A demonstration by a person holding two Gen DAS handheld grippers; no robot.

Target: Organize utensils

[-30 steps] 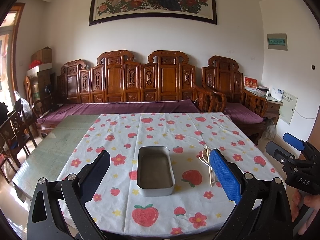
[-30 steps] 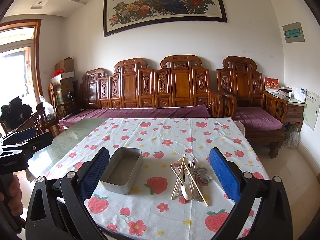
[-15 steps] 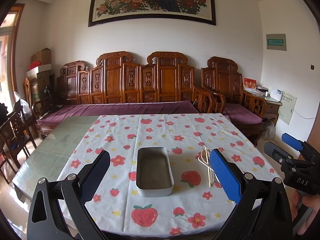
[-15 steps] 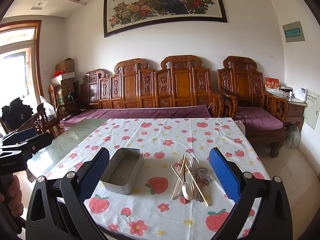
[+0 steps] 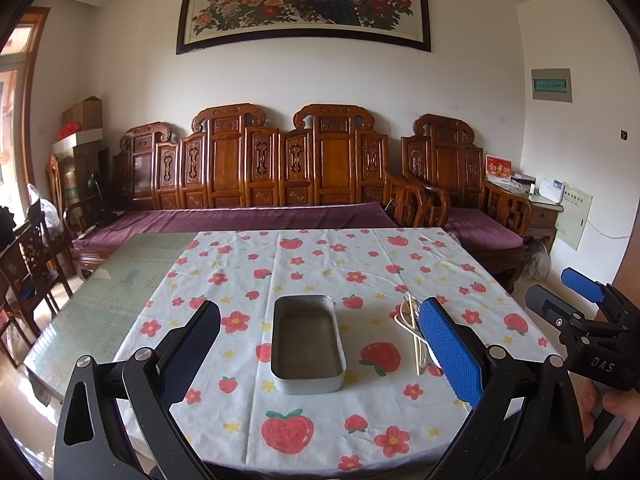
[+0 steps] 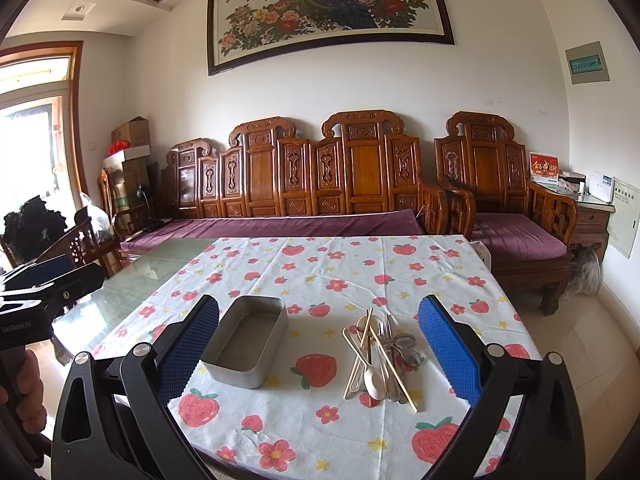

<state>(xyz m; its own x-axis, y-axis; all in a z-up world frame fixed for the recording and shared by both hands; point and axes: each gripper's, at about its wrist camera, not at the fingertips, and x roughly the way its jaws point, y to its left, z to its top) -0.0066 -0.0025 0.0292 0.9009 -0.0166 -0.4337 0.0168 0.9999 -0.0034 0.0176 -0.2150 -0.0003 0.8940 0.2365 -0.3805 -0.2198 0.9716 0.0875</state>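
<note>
While both units hover above the near edge of the bench (image 5: 100,300), nothing is gripped. Left hand-held gripper (image 5: 320,344): jaws spread wide, empty, framing the metal tin (image 5: 307,344). Tin sits empty on the strawberry-print tablecloth (image 5: 328,256), long axis running away from the camera. Just right of the tin, not touching: utensil pile (image 6: 380,356), partly hidden behind the blue pad (image 5: 450,352) in the left wrist view. Right wrist view shows it better: pale spoon (image 6: 374,382), chopsticks (image 6: 390,364), metal fork (image 6: 386,336), all crossed in one heap on the cloth. Right hand-held gripper (image 6: 320,356): also wide, empty, with tin and pile both between its fingers. Far right in the left view, a hand (image 5: 612,412) holds the right unit's handle.
</note>
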